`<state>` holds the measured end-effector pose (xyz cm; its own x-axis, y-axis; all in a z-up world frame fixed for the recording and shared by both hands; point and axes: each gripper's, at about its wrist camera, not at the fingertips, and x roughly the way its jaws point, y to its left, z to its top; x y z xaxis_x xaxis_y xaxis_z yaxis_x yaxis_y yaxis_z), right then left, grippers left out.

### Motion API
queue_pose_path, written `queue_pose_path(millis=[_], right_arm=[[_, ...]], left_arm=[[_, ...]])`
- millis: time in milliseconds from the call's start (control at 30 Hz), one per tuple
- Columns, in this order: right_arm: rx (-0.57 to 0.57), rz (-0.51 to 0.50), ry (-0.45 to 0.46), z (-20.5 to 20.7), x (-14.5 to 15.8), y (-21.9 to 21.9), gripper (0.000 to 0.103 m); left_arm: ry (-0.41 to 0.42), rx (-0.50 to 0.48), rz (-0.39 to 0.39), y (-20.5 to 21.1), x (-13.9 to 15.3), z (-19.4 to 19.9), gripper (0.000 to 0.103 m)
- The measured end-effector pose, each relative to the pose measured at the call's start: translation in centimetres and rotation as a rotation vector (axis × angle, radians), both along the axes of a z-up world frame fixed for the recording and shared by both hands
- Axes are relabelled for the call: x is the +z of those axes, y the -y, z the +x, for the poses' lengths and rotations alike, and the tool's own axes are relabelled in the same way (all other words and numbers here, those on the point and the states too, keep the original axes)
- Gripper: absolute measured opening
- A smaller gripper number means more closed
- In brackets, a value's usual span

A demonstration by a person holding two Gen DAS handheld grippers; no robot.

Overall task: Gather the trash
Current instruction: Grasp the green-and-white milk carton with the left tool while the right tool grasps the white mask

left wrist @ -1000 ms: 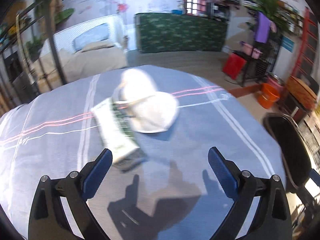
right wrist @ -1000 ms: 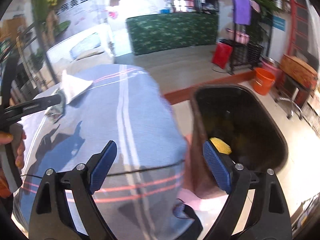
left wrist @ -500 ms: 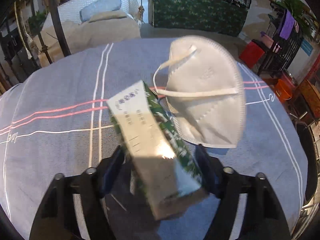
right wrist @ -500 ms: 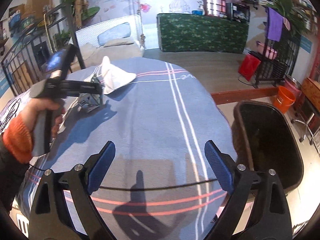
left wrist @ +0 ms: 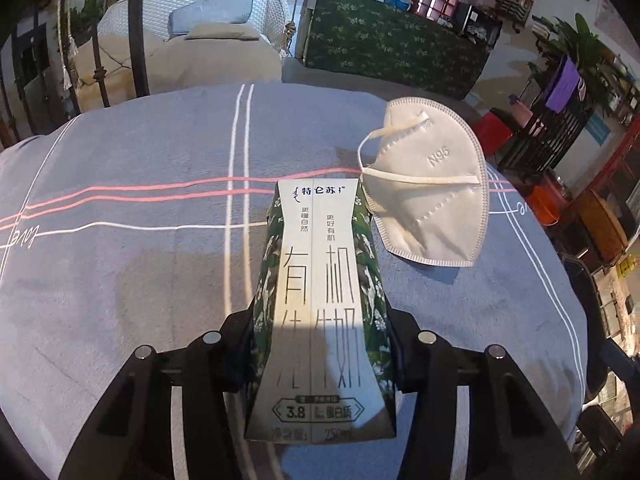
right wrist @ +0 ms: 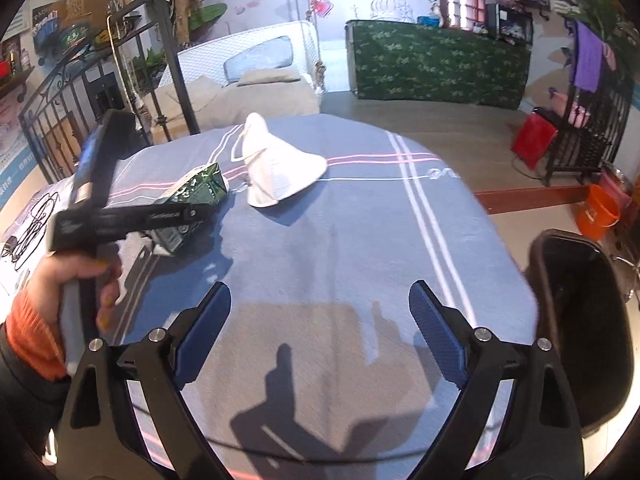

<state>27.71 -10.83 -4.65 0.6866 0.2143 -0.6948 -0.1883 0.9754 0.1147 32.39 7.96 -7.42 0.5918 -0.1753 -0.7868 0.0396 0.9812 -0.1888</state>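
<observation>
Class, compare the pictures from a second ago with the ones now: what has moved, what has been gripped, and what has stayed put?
The left tool moved forward over the milk carton; its jaws have just been closing and now clamp the carton's sides. The right tool, open and empty, swung from the black bin towards the table middle. The white mask stayed on the striped cloth.

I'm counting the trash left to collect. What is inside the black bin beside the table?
The black bin shows only a dark inner wall in the right wrist view; no item can be made out. Its bottom is in shadow and cut off by the picture's edge, so anything lying there is hidden.
</observation>
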Motion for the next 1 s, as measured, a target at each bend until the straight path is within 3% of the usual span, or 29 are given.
queue_pose_path(millis=[100,500,600,833,900,967,1000], right_arm=[[0.014,-0.005,-0.01,1.1,-0.2,-1.3,0.09],[0.051,0.023,-0.063,8.2,-0.1,-4.9,0.09],[0.079,0.002,-0.094,10.6,-0.6,-6.4,0.084],[0.1,-0.062,-0.101,14.6,-1.1,-8.9,0.062],[0.101,-0.061,-0.114,15.3,-1.4,-9.0,0.047],[0.118,-0.05,-0.147,15.4,-2.1,-9.2,0.012],[0.126,-0.041,-0.156,15.2,-2.2,-9.2,0.009]], left_arm=[[0.034,-0.003,0.018,-0.3,0.6,-0.7,0.05],[0.119,0.031,-0.043,-2.2,3.1,-4.9,0.05],[0.12,0.036,-0.053,-2.4,3.0,-5.7,0.05],[0.123,0.026,-0.051,-2.5,2.9,-6.1,0.05],[0.118,0.03,-0.06,-2.7,2.7,-6.1,0.05],[0.119,0.036,-0.063,-2.7,2.5,-6.1,0.05],[0.119,0.039,-0.063,-2.7,2.4,-6.2,0.05]])
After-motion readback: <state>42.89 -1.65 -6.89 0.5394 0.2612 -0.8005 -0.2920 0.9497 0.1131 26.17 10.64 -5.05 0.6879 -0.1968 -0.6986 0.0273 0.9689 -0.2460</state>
